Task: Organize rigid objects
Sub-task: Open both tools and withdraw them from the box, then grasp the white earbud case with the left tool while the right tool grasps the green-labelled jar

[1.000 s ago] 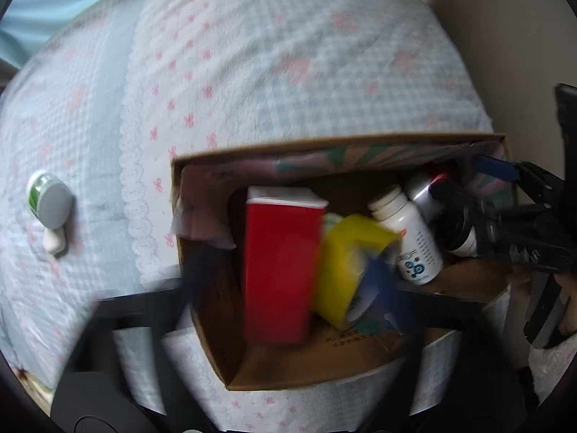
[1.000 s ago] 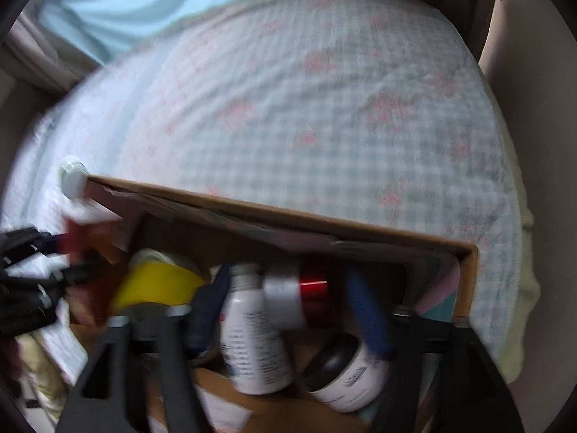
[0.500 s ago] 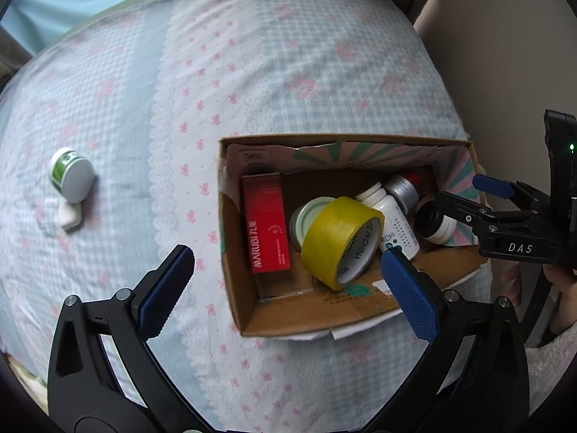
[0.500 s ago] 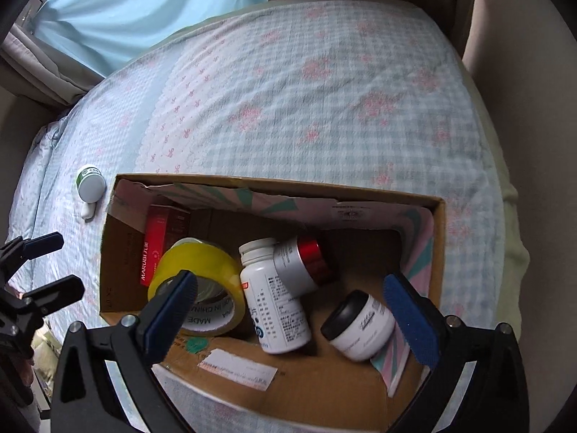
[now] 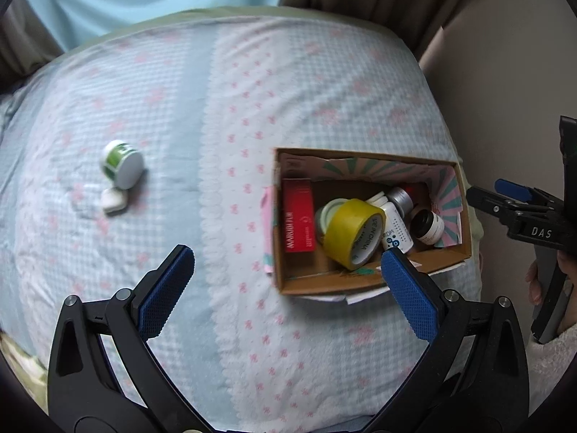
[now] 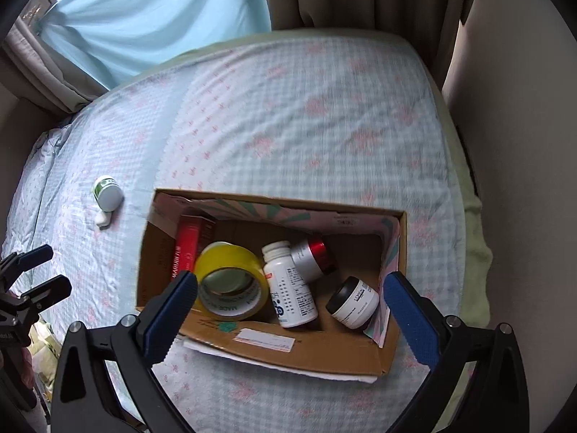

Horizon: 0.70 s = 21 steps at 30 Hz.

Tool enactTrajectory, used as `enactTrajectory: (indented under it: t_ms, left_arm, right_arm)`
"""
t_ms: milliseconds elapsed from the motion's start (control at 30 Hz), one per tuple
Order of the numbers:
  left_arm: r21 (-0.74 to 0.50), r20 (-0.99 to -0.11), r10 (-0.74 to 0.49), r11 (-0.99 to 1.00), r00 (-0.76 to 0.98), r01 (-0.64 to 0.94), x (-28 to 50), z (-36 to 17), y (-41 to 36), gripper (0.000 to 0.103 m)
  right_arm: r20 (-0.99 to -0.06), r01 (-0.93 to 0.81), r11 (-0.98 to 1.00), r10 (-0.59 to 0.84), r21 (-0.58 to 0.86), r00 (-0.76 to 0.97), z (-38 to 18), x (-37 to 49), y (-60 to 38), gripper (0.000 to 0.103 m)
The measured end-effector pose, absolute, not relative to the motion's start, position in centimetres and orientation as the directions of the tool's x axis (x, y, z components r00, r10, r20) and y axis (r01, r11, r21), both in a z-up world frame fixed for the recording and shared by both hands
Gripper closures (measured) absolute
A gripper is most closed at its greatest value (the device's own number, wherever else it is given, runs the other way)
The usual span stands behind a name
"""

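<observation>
While I've got both grippers hanging above the bed, neither one has hold of anything. My left gripper [image 5: 286, 274] has its jaws spread wide, blue pads well apart, sitting over the checkered bedspread [image 5: 223, 115] just left of the cardboard box [image 5: 364, 287]. My right gripper [image 6: 290, 305] is gaping just as wide, and from its camera it hangs over the near side of the box [image 6: 310, 355], one pad in front of the tape, the other by the box's right wall.

The box is pretty loaded. A red carton [image 5: 297, 220] stands against the left wall. Next to it a yellow tape roll [image 5: 351, 232] is propped on edge, leaning over a round pale-green lid [image 5: 326, 214] that I can only partly see. Right of the tape is a white pill bottle [image 6: 290, 290] lying on its side, and a silver can with a red band [image 6: 313, 258] is touching it near the cap. A small white jar with a black lid [image 6: 353, 301] lies tipped in the right corner, near the bottle but apart from it.

Two things are out on the bedspread, well left of the box: a green-and-white jar [image 5: 122, 166] lying on its side, and a little white case [image 5: 113, 200] right up against it.
</observation>
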State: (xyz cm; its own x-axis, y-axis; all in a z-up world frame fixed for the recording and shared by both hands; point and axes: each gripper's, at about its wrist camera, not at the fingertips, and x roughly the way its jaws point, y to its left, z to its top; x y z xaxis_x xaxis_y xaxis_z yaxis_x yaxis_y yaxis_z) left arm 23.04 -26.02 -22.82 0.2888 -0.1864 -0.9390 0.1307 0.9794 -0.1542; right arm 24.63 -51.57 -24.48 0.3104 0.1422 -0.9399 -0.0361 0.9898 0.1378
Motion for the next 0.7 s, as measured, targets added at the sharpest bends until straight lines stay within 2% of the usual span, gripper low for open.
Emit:
enactTrajectory:
  t_ms: [433, 700]
  left_arm:
    - [-0.120, -0.916, -0.109, 0.993, 0.387, -0.004, 18.4, -17.5, -15.7, 0.000]
    - [-0.074, -0.916, -0.040, 0.995, 0.400, -0.072, 17.0, -16.4, -9.1, 0.000]
  right_arm:
    - [-0.905, -0.134, 0.986, 0.147, 0.102, 0.398, -17.3, 24.1, -44.9, 0.000]
    - [-0.896, -0.255, 0.962, 0.195, 0.096, 0.398, -13.8, 24.1, -37.7, 0.000]
